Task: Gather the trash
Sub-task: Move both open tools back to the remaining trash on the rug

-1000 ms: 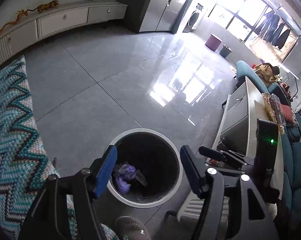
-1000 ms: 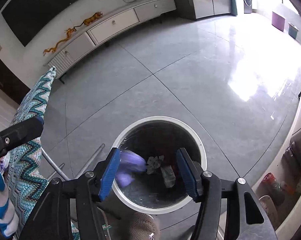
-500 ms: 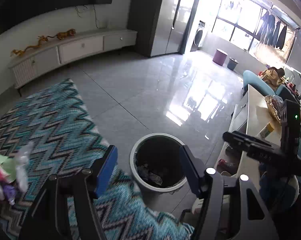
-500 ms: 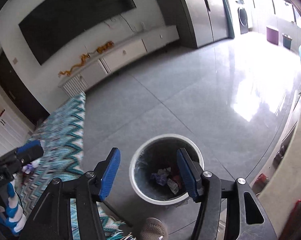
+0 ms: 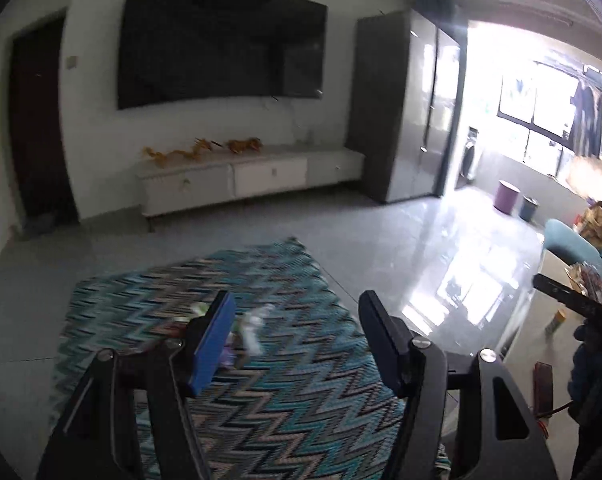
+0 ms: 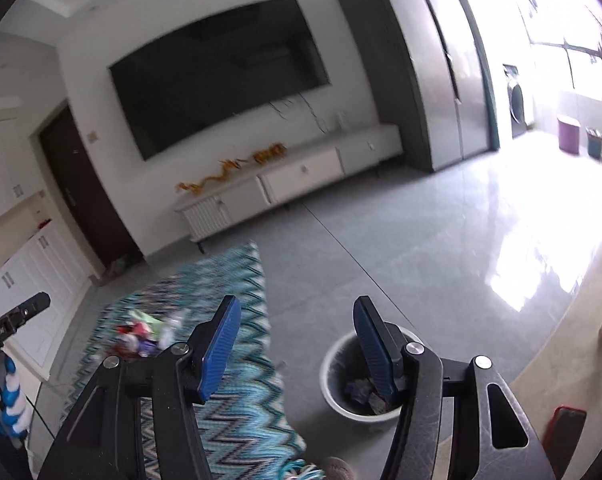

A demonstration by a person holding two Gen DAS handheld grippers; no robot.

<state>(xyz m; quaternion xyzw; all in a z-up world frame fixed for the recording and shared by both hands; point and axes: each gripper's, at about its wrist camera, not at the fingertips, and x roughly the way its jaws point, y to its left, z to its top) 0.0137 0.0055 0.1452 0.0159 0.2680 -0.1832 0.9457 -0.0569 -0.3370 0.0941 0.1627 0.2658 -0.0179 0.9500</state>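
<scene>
A heap of small trash [image 5: 249, 327] [image 6: 147, 334] lies on the teal zigzag rug [image 5: 285, 396] [image 6: 237, 400], blurred and partly hidden behind a blue pad. The white-rimmed bin [image 6: 343, 376] stands on the tiles just right of the rug, with purple and grey scraps inside. My left gripper [image 5: 297, 344] hangs open above the rug, empty. My right gripper [image 6: 295, 344] is open too, high over the rug's edge and the bin, nothing between its pads. Each gripper's black tip shows at the edge of the other's view.
A low white TV cabinet [image 5: 245, 178] and a wall screen [image 5: 221, 64] stand across the grey tile floor. A pale table [image 5: 557, 312] with a small bottle is at right. A red flat object [image 6: 563, 430] lies near the bin. A slipper toe [image 6: 337, 468] shows below.
Both grippers rose and tipped up from over the bin; the far wall came into view. The left one swung left over the rug, so the bin left its view and the trash heap appeared.
</scene>
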